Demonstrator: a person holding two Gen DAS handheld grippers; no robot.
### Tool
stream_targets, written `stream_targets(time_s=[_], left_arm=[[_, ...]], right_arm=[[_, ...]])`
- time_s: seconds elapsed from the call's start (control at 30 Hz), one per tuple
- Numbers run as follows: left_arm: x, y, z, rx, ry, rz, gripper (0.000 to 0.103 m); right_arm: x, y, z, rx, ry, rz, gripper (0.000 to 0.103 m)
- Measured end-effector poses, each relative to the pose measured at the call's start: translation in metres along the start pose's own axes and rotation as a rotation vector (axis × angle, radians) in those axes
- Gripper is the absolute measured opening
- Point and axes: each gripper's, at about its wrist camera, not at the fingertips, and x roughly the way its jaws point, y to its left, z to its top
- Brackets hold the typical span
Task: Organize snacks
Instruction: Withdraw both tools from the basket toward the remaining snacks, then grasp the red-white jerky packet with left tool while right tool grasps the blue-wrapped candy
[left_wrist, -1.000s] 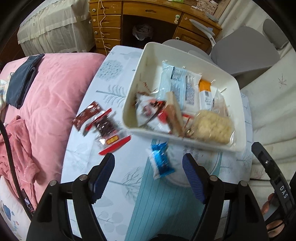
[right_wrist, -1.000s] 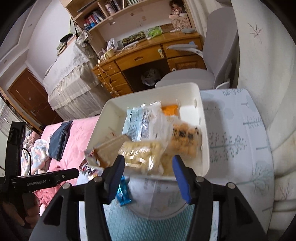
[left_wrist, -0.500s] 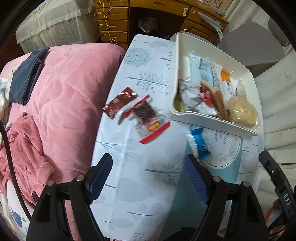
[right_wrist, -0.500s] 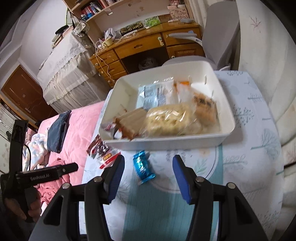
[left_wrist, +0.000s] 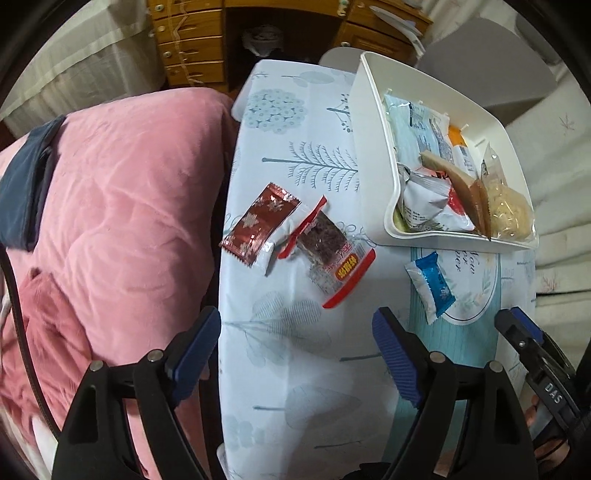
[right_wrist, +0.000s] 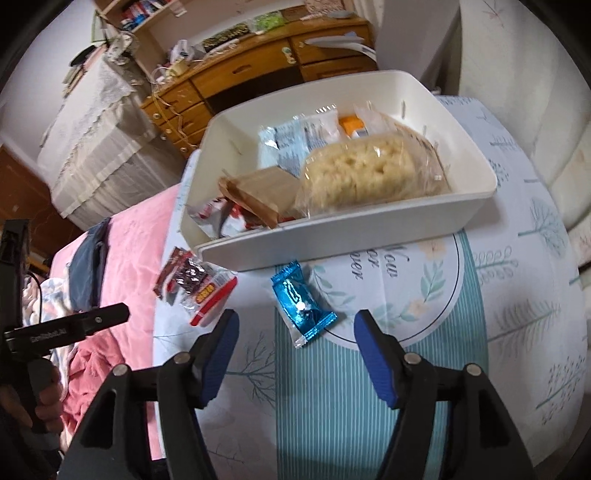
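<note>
A white bin (right_wrist: 354, 236) stands on a small table covered by a pale cloth with printed trees (left_wrist: 306, 166), and everything else is placed against that bin. Inside it lie a clear-wrapped pale puffed cake (right_wrist: 360, 175), a brown packet (right_wrist: 258, 195), a white and red packet (left_wrist: 424, 199), a light blue and white packet (left_wrist: 424, 125) with print too small to read, and an orange packet (right_wrist: 352, 127). Outside the bin, just beside its near wall, a blue foil snack (right_wrist: 301, 301) lies flat on the cloth over a round printed emblem (right_wrist: 406, 273) whose script is only partly legible. Off the bin's near left corner lie a dark red foil packet with snowflakes (left_wrist: 258, 223) and, touching it, a clear packet with red ends and a yellow label (left_wrist: 330, 251); the label's characters cannot be made out. The left gripper (left_wrist: 297, 347) hangs over the cloth below these two packets, its jaws spread apart and just now widening, nothing between them. The right gripper (right_wrist: 293, 352) sits just short of the blue foil snack, its jaws parted and just now widening, with the snack ahead of the pads and untouched. The right tool's side reads "DAS" and the left tool's reads something like "GenRobot.AI". Left of the bin, off the table, lies a pink quilt (left_wrist: 122, 206).
</note>
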Motion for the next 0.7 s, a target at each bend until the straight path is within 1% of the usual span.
stream_targets(time_s=[0.2, 0.3, 0.37, 0.43, 0.6, 0.7], left_arm=[[0.021, -0.004, 0.013, 0.120, -0.016, -0.054, 0.083], [0.031, -0.010, 0.019, 0.179, -0.027, -0.060, 0.083], [0.039, -0.016, 0.022, 0.226, -0.035, -0.050, 0.083], [0.049, -0.021, 0.027, 0.267, -0.040, -0.024, 0.083], [0.069, -0.027, 0.033, 0.333, -0.042, 0.008, 0.083], [0.079, -0.030, 0.036, 0.365, -0.047, 0.036, 0.083]], right_arm=[[0.024, 0.001, -0.008, 0.036, 0.004, -0.067, 0.067], [0.035, 0.002, -0.011, 0.042, -0.005, -0.094, 0.067], [0.041, 0.005, -0.015, 0.031, -0.020, -0.113, 0.067], [0.046, 0.008, -0.018, 0.015, -0.025, -0.127, 0.067], [0.059, 0.018, -0.024, -0.028, -0.052, -0.141, 0.067], [0.065, 0.023, -0.024, -0.070, -0.074, -0.166, 0.067]])
